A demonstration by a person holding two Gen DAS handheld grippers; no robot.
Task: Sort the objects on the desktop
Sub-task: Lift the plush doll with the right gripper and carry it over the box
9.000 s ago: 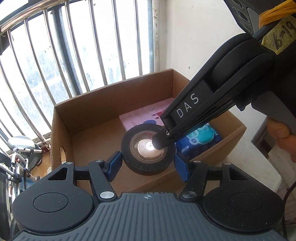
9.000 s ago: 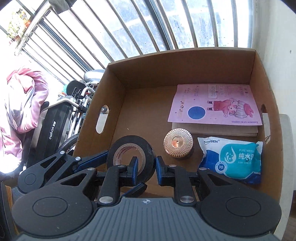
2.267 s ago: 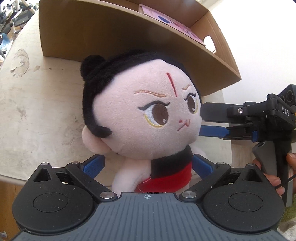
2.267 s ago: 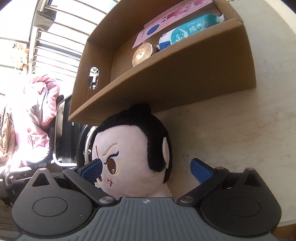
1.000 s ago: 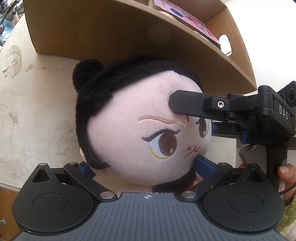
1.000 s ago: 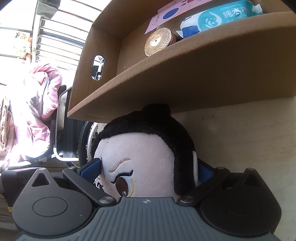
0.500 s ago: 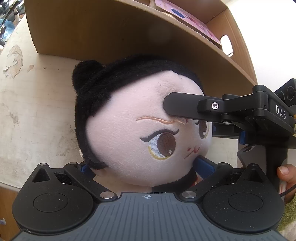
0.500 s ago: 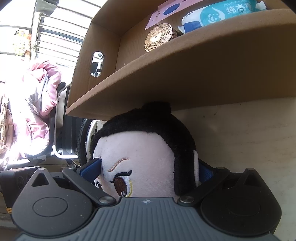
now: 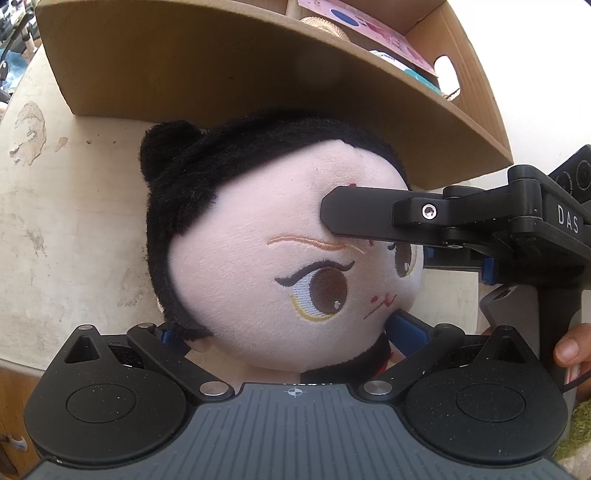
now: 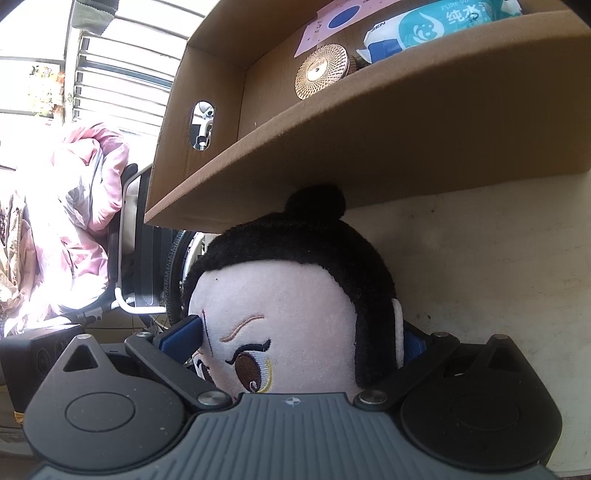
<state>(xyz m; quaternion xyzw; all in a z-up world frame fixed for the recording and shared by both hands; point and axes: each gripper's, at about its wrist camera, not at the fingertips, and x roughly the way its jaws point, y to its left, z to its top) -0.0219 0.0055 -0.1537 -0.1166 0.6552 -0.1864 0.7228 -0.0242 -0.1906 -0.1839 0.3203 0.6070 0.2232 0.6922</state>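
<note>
A plush doll (image 9: 280,240) with black hair and a pink face stands on the pale tabletop in front of the cardboard box (image 9: 207,70). My left gripper (image 9: 284,328) is shut on the doll's neck, under the chin. My right gripper (image 10: 299,341) is shut on the doll's head (image 10: 295,306), one blue pad on the forehead, the other behind the ear. Its upper finger (image 9: 369,218) shows across the doll's forehead in the left wrist view. The box (image 10: 388,129) holds a gold round lid (image 10: 321,72), a blue wipes pack (image 10: 439,27) and a pink booklet (image 10: 343,18).
The worn pale table (image 9: 66,229) runs left, its edge near the lower left. Beyond the table's left side in the right wrist view are pink clothing (image 10: 77,206), a wheeled frame (image 10: 136,258) and window bars (image 10: 118,74). A white wall (image 9: 535,55) stands behind the box.
Nine seconds ago both grippers were over the box with a tape roll. Since then both closed on the doll; over the last second it has shifted slightly nearer the cameras.
</note>
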